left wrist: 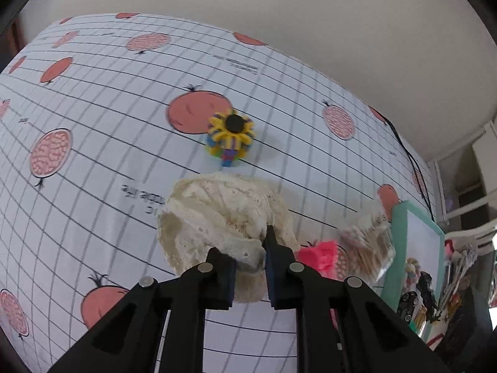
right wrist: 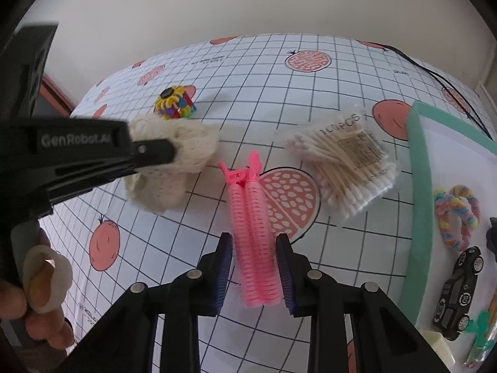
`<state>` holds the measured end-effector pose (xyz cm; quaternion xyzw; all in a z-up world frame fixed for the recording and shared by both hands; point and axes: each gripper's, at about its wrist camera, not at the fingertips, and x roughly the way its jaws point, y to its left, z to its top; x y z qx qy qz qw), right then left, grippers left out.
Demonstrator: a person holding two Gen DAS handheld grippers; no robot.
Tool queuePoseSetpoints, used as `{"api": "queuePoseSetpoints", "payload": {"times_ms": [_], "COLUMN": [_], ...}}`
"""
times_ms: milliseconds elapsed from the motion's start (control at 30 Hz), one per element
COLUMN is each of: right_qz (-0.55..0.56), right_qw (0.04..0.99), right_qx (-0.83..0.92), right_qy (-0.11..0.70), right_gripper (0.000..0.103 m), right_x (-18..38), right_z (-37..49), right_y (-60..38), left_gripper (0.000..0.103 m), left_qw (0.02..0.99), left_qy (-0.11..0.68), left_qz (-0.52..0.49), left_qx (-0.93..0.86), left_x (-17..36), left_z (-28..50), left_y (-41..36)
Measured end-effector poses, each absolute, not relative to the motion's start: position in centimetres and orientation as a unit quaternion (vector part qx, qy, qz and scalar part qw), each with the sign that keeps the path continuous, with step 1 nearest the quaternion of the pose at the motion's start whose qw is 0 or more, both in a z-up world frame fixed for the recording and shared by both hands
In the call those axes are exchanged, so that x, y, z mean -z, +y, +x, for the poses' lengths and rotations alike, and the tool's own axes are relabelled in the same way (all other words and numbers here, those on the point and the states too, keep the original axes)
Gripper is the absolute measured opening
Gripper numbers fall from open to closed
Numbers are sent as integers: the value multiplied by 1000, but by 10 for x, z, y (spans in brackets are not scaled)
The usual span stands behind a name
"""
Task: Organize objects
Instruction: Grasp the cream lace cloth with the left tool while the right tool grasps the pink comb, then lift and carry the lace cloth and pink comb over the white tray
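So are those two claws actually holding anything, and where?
The left claw pinches the cream lace cloth at its near edge. The right claw straddles the pink hair clip; whether it grips is unclear.

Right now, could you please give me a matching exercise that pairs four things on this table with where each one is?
Things:
1. Lace cloth
2. Pink clip
3. Toy car
4. Cotton swabs

Places:
A. In the tray
B. Between the open right tongs
C. Pinched in the left tongs
D. On the tablecloth, beside the tray

Pairs: 1-C, 2-B, 3-A, 4-D
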<state>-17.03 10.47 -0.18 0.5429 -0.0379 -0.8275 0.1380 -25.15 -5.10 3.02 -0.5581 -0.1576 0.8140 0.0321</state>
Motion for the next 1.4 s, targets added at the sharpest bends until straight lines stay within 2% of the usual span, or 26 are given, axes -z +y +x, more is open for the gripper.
{"api": "queuePoseSetpoints", "payload": {"times_ms": [467, 767, 1100, 1400], "right_qz": [501, 469, 422, 376], "right_qw": [131, 131, 112, 73], "right_qx": [852, 869, 891, 912], "right_qy": [-71, -93, -122, -149], "right_gripper": [29, 29, 29, 29], "right_x": [-23, -39, -63, -87], "right_z": [-169, -168, -164, -153], "right_y": [119, 129, 152, 194], "left_gripper": [16, 16, 15, 15], "left_qw": [3, 10, 46, 116], "left_qy": [-130, -126, -134, -129], "left_qz": [-589, -574, -501, -431], "left_qx": [-798, -809, -854, -885], "left_x": [-15, -31, -92, -132], "left_z": [-249, -246, -236, -231], "left_y": [-56, -53, -48, -9]}}
